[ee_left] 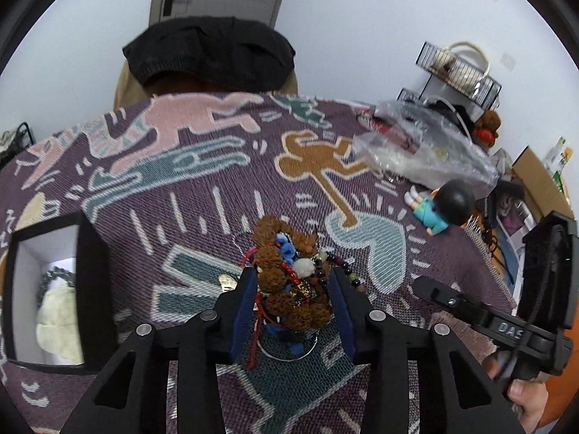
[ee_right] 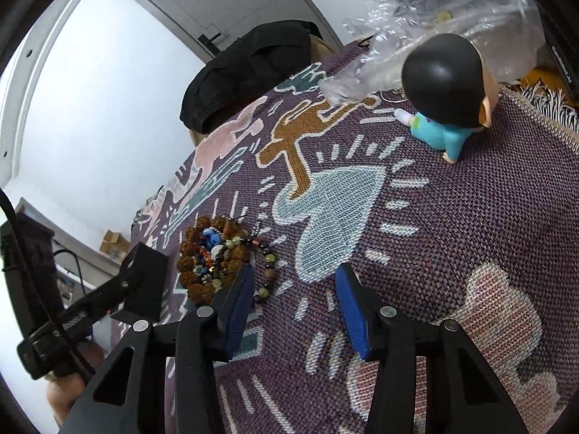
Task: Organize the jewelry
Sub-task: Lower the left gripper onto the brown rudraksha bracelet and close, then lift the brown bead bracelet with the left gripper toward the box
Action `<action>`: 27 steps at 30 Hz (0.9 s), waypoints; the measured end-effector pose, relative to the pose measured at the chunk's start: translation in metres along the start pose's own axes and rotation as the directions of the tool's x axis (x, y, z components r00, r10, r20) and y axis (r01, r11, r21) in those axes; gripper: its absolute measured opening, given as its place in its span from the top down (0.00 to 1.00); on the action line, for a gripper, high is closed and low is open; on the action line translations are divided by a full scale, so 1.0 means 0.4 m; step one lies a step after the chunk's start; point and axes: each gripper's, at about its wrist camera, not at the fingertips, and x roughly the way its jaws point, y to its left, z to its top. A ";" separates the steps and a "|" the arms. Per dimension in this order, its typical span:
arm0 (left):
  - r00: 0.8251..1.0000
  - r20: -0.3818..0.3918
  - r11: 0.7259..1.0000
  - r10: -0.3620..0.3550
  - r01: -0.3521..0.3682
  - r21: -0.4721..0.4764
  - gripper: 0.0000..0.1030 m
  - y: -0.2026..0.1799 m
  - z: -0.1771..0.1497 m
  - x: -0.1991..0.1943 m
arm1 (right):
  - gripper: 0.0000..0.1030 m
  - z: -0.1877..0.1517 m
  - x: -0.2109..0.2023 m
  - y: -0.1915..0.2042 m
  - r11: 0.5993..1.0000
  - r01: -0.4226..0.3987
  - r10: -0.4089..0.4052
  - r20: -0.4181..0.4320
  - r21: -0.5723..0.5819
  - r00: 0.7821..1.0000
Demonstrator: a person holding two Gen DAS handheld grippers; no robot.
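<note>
Left gripper [ee_left: 294,285] sits over the jewelry pile [ee_left: 289,282], jaws either side of the brown bead strand; hard to say whether they pinch it or only bracket it. Off to its left, the black box [ee_left: 96,289] already holds a bead bracelet [ee_left: 54,275]. Right gripper [ee_right: 294,289] hangs spread and empty just right of the pile. Most pieces remain unsorted, I'd judge.

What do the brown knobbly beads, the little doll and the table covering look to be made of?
The brown beads look like dried rudraksha-type seeds: rough, matte, deeply wrinkled, though the exact kind is uncertain. The doll seems molded plastic or vinyl: its black hair shows glossy highlights and the blue clothing is smooth. The table covering is woven textile: visible thread weave, woven-in figures and a fringe at its edge.
</note>
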 end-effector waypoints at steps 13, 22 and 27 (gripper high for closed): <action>0.995 -0.026 0.996 0.094 -0.094 0.010 0.79 0.012 -0.001 0.046 | 0.53 -0.004 0.042 -0.004 1.000 0.001 -0.002 -0.037 -0.004 0.999; 0.994 0.053 0.994 0.098 -0.101 0.051 0.80 -0.006 0.026 -0.043 | 0.53 0.012 0.069 0.009 1.000 0.015 -0.016 -0.054 -0.021 0.998; 0.992 0.086 0.995 0.089 -0.093 0.042 0.80 0.001 0.034 -0.081 | 0.53 0.023 0.094 0.035 0.997 0.037 -0.041 -0.072 -0.064 0.997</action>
